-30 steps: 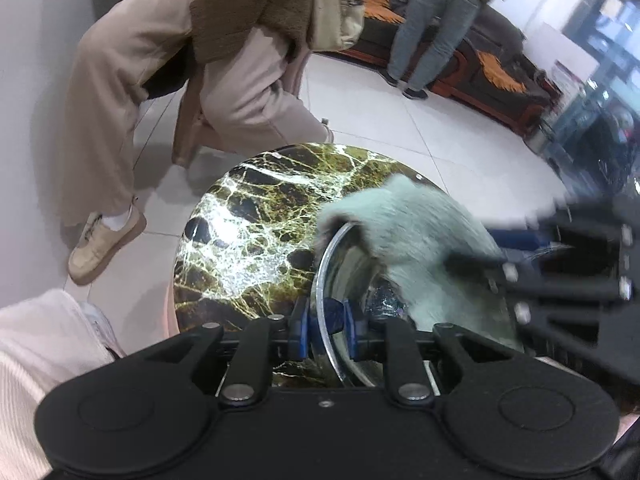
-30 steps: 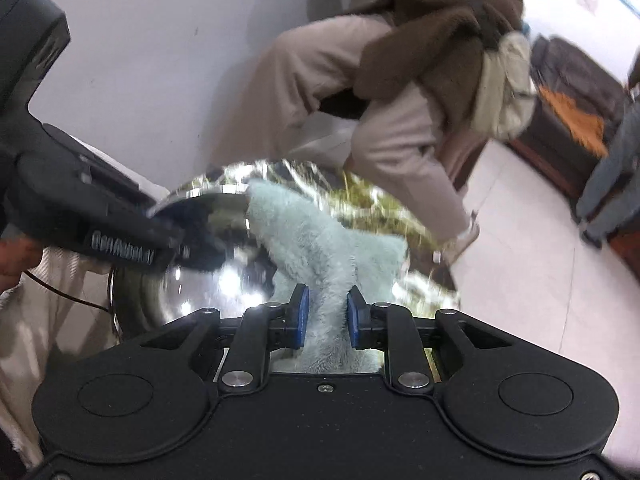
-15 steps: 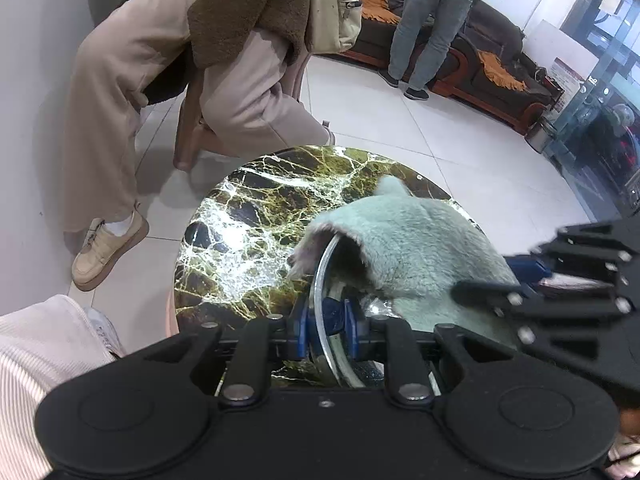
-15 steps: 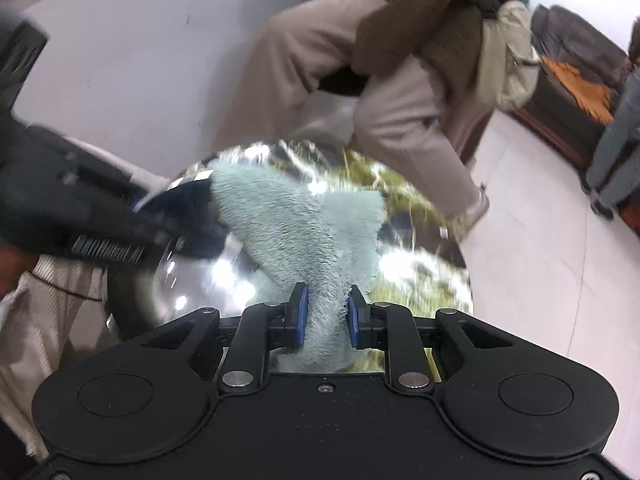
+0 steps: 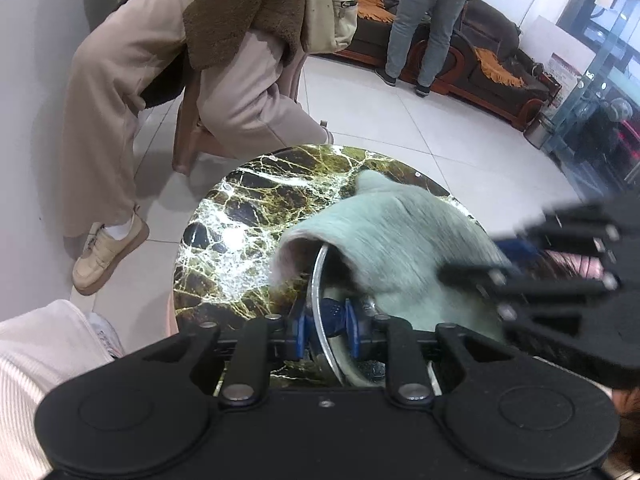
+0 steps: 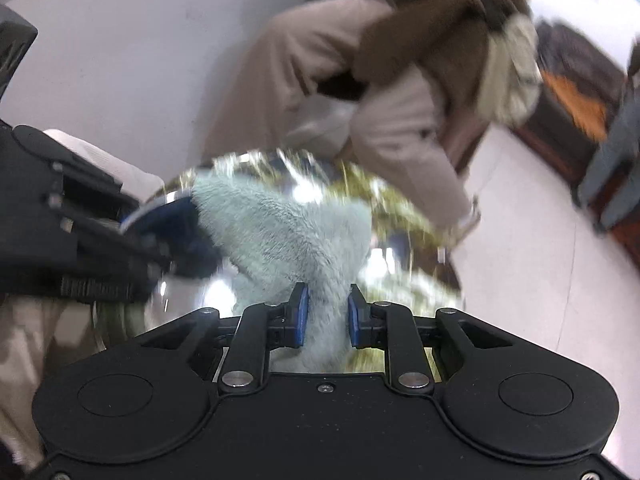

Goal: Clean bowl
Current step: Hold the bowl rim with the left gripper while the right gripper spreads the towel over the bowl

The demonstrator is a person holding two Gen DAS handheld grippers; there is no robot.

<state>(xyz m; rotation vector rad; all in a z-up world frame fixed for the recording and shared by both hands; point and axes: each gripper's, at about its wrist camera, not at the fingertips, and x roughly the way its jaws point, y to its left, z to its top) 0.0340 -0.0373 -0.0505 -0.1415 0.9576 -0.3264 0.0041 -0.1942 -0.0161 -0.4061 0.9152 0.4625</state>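
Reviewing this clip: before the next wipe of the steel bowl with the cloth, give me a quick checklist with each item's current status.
1. Left gripper clamped on the steel bowl rim: ok, a blue pad sits on each side of the rim.
2. Right gripper holding the green fluffy cloth: ok, cloth is pinched between the pads.
3. Cloth reaching the bowl: ok, it drapes over the rim and into the bowl.
4. Bowl on the round marble table: ok, it is tilted on edge above the tabletop.
5. Bowl interior clean: cannot tell, cloth and blur hide most of it.
6. Seated person beside the table clear of the grippers: ok.
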